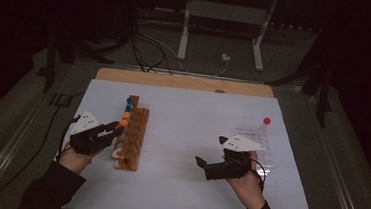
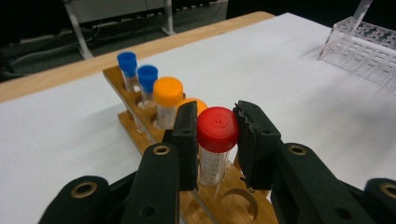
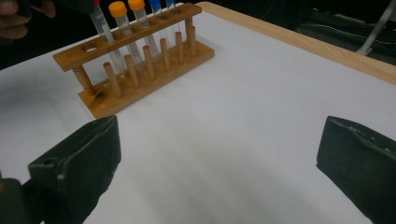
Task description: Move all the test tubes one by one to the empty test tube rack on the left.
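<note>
Left claw [image 2: 217, 135] hides red-capped tube's [image 2: 215, 140] sides.

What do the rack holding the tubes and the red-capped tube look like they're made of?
Rack: probably wood, lightly finished; warm brown with turned pegs and drilled holes. Red-capped tube: clear body with printed graduations, likely plastic, though glass is possible; the cap looks like smooth moulded plastic.

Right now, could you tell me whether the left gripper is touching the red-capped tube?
Touching: in the left gripper view, the left gripper has both jaws pressed against the cap of the red-capped tube.
</note>
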